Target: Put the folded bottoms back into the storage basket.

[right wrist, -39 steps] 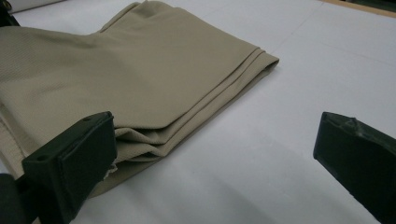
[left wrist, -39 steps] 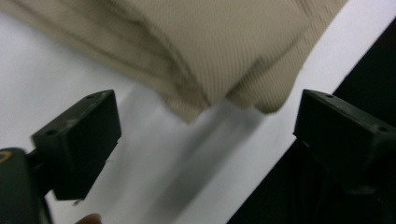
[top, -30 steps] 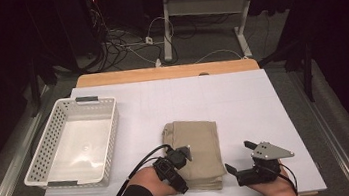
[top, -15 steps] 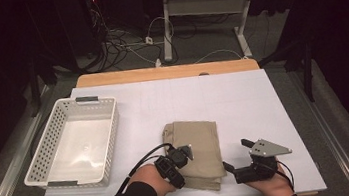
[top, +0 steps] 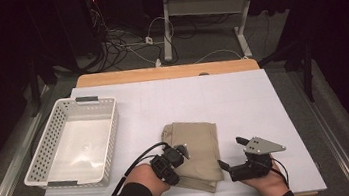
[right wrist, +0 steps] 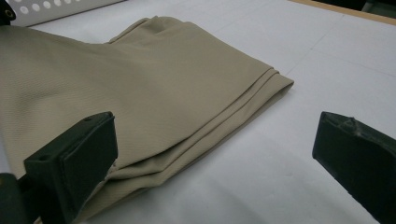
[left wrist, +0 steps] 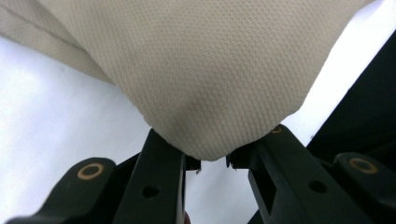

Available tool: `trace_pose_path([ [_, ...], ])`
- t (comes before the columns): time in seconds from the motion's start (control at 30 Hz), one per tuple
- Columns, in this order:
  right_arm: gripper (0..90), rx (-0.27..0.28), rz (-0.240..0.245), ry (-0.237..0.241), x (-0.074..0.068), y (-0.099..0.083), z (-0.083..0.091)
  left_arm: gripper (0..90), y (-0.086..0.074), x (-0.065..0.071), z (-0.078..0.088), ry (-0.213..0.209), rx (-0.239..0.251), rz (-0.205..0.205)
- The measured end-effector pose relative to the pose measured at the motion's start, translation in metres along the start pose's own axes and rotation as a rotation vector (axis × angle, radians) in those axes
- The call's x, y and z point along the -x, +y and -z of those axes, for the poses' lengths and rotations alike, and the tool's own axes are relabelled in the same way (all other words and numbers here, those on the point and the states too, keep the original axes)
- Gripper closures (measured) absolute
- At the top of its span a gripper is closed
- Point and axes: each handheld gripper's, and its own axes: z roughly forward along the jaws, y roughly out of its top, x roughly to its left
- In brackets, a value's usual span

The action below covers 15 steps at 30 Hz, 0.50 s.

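Note:
A folded beige cloth (top: 194,143) lies on the white table top (top: 248,99), near the front edge. My left gripper (top: 181,153) sits at the cloth's near left part; its jaws have just been closing. In the left gripper view the cloth (left wrist: 210,70) bunches between the two black jaws of the left gripper (left wrist: 206,161), which pinch a fold of it. My right gripper (top: 229,152) stands open just right of the cloth's front corner. In the right gripper view the cloth (right wrist: 163,84) lies ahead and left, and nothing is between the right gripper's (right wrist: 215,144) jaws.
A white perforated basket (top: 111,128) stands empty at the left of the table; its corner shows in the right gripper view (right wrist: 46,9). A wooden strip (top: 164,72) borders the far side. Cables lie on the floor beyond.
My left gripper's jaws have drawn together on the cloth's near left part. The right gripper has edged slightly towards the cloth. The cloth itself lies where it was.

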Motion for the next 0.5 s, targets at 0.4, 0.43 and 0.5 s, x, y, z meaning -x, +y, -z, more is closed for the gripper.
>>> trace_pose_path([
  [0.4,0.6,-0.023,0.022,0.01,-0.006,0.0,-0.008,71.0,-0.028,-0.016,0.005,-0.028,-0.037,0.042],
  [0.43,0.6,-0.023,0.023,0.008,-0.006,0.0,-0.007,66.6,-0.028,-0.018,0.004,-0.033,-0.05,0.052],
  [0.5,0.7,-0.02,0.019,0.005,-0.005,-0.001,-0.006,52.1,-0.027,-0.018,0.002,-0.017,-0.054,0.059],
])
